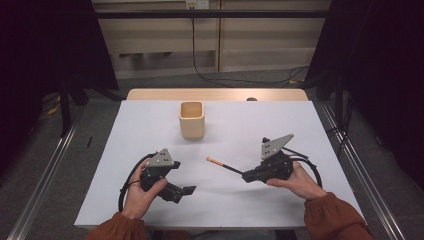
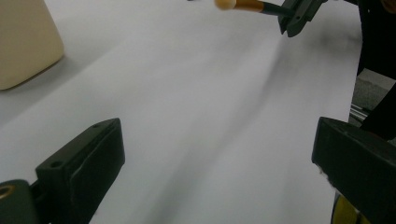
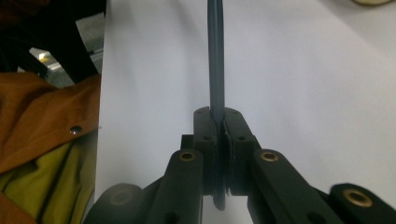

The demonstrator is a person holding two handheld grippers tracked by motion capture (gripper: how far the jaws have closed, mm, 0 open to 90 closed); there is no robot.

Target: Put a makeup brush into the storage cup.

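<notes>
A dark pencil [image 1: 223, 165] with an orange band and a pale end is clamped in my right gripper [image 1: 246, 176], which is shut on its shaft. It points left and away, just above the white table [image 1: 260, 125]. In the right gripper view the shaft [image 3: 215, 56] runs straight up from between the pressed pads of that gripper [image 3: 218, 121]. My left gripper [image 1: 187, 192] lies low at the front left, jaws open with nothing between them [image 2: 217, 158]. Its view catches the pencil's pale end [image 2: 243, 4] and the right gripper [image 2: 294, 21] at the top.
A beige square cup [image 1: 192, 120] stands upright at the table's middle back, and the left gripper view has it at the far left [image 2: 23, 42]. An orange sleeve [image 3: 42, 121] shows beside the table's edge. Metal rails and dark floor surround the table.
</notes>
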